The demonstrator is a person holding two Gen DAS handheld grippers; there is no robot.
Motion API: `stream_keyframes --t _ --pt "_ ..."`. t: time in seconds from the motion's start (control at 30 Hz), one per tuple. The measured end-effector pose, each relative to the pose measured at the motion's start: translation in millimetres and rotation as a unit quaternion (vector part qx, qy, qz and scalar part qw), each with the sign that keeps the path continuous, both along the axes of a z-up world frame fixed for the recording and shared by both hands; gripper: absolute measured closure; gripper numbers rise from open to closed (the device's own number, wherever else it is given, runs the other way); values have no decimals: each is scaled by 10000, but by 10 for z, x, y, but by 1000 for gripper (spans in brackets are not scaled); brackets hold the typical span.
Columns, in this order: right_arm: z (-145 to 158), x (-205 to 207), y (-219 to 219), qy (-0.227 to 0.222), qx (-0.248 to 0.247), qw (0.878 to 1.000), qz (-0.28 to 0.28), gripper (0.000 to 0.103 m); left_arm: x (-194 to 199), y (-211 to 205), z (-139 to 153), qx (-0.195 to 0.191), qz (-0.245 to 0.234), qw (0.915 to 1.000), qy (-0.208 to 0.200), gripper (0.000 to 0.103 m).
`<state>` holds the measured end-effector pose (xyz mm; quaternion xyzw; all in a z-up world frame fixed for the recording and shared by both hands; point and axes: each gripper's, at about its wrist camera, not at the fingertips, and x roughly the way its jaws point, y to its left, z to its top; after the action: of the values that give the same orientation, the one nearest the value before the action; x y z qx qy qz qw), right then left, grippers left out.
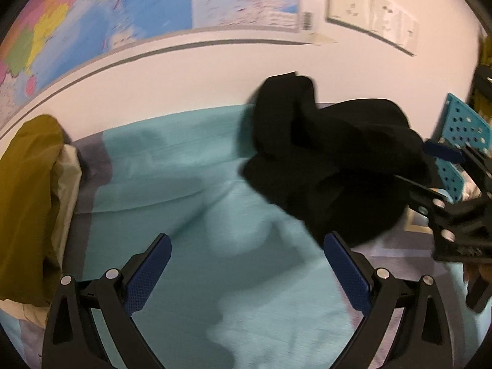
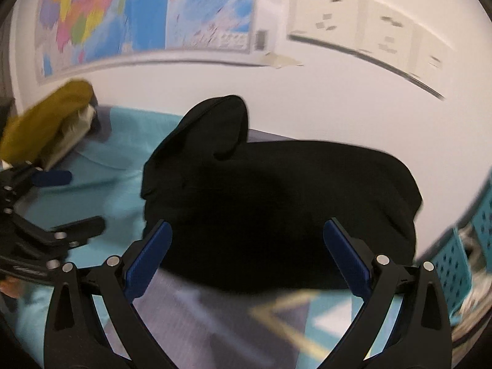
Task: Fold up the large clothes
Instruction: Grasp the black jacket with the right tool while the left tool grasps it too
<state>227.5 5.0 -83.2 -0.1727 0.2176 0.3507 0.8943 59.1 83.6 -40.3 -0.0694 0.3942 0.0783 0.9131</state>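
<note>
A map (image 2: 123, 12) hangs on the wall above the teal bed (image 1: 190, 184), where a black garment (image 2: 276, 203) lies bunched toward the far edge. Both the left gripper (image 1: 247, 264) and right gripper (image 2: 247, 252) gape wide, empty. Folding seems unstarted; next likely spreading it flat over the open near-left sheet.
</note>
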Motion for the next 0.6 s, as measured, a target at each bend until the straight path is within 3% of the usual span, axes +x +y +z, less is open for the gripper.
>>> stream_keyframes --t 0.17,0.23,0.27,0.3,0.37,0.43,0.53,0.6 --pt "-83 273 475 -146 -596 9973 410 7 87 162 -101 4 159 9998 147 7" --pt "-76 291 573 -184 -760 9945 690 27 121 207 -142 62 183 9996 228 7" --pt "-62 298 595 -159 -880 9922 867 51 134 216 -157 86 193 9994 272 7" --pt "-39 311 587 -147 -932 9916 886 68 142 237 -169 79 188 9994 292 7" --pt "103 331 449 13 -752 9915 1058 91 180 295 -195 46 178 9993 322 7" --pt "282 326 219 -80 -523 9941 947 95 205 334 -206 75 166 9992 346 7" --pt "493 384 -133 253 -24 9951 951 95 273 372 -232 20 110 9993 361 7" --pt "539 425 -268 316 77 9956 878 89 315 373 -236 9 40 9993 372 7"
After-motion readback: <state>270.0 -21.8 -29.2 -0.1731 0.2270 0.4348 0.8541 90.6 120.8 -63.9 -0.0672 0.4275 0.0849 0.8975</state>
